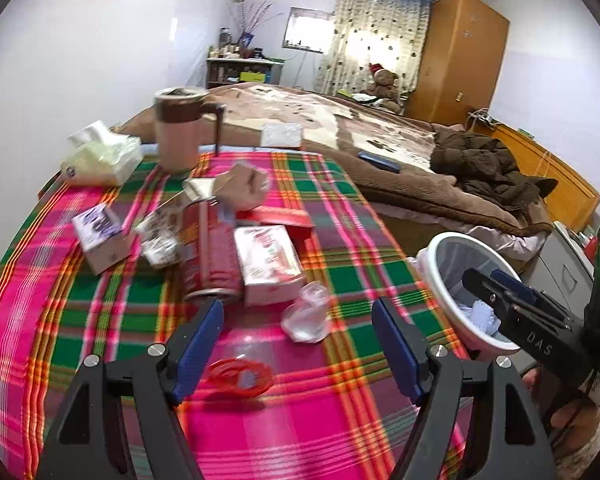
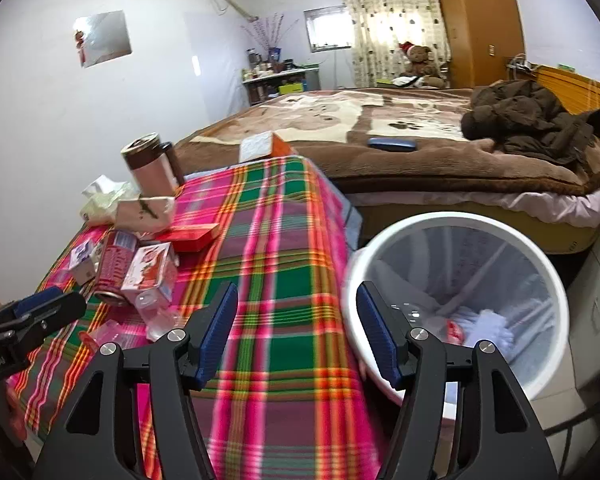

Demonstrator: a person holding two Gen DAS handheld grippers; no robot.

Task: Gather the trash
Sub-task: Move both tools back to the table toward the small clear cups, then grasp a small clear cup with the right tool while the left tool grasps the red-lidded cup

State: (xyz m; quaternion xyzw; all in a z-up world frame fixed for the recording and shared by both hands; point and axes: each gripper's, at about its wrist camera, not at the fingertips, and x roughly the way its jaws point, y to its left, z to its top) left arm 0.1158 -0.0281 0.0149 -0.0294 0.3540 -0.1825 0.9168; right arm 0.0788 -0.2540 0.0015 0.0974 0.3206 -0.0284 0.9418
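Trash lies on a plaid tablecloth (image 1: 320, 420): a red can (image 1: 210, 256) on its side, a white-and-red carton (image 1: 266, 264), a crumpled clear plastic cup (image 1: 308, 314), a red plastic wrapper (image 1: 238, 374), a small purple-print box (image 1: 100, 240) and crumpled brown paper (image 1: 242, 186). My left gripper (image 1: 298, 340) is open and empty above the wrapper, just short of the cup. My right gripper (image 2: 296, 332) is open and empty over the table's right edge, beside the white lined trash bin (image 2: 500, 240), which holds white and red scraps. It also shows in the left wrist view (image 1: 496, 292).
A brown-lidded mug (image 1: 180, 132) and a tissue pack (image 1: 104, 156) stand at the table's far end. A flat red box (image 2: 192, 238) lies behind the cartons. A bed (image 2: 400, 148) with a brown blanket and jacket lies beyond the table and bin.
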